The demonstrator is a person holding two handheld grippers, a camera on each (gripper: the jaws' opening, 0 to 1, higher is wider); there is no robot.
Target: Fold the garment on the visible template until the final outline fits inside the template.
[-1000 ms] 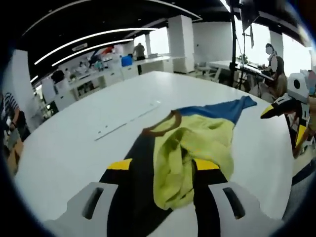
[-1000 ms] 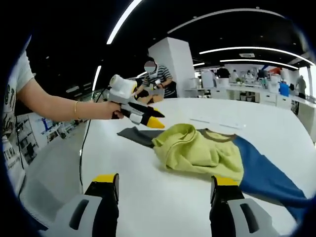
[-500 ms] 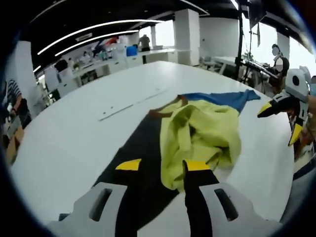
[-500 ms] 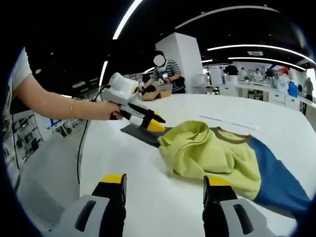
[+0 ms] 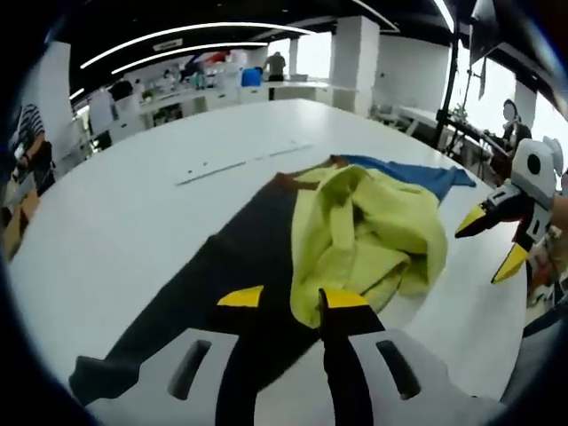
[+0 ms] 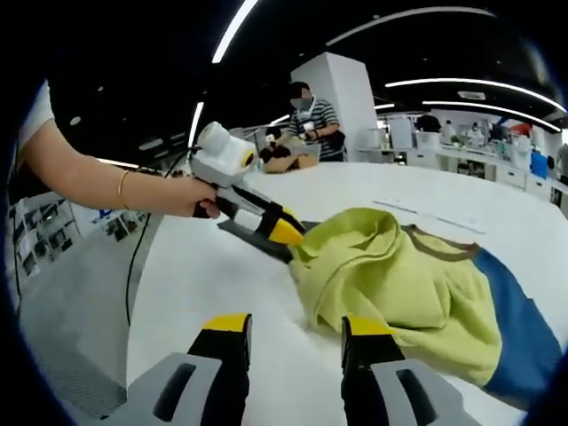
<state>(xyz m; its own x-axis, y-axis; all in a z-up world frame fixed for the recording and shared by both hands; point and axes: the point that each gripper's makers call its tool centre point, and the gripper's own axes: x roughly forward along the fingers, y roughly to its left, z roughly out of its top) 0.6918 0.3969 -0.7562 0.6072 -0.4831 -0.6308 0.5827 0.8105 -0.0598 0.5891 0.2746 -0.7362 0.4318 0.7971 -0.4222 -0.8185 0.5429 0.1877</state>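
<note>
Broad white table [image 5: 133, 204] carrying everything, with room all round the cloth. On it, a dark template [image 5: 240, 266] laid flat as a long strip, running from the near left corner toward the far middle; presumably there to mark the outline the fold must fit.

Across its far right part, the garment [image 5: 373, 231]: a yellow-green body bunched into a loose heap, a blue part trailing off to the far right, a brown neckline at the far edge. Much of it spilling off the template to the right, so plainly far from fitting yet.

Left gripper [image 5: 291, 300] low over the template at the heap's near edge, jaws a narrow gap apart, clamped on nothing, yellow tips just beside the hanging yellow hem; likely lined up to take that hem. In the right gripper view, seen nosing at the heap's left edge [image 6: 277, 226].

Right gripper [image 6: 293, 327] near the heap's front edge, jaws likewise parted and empty, cloth just ahead.
</note>
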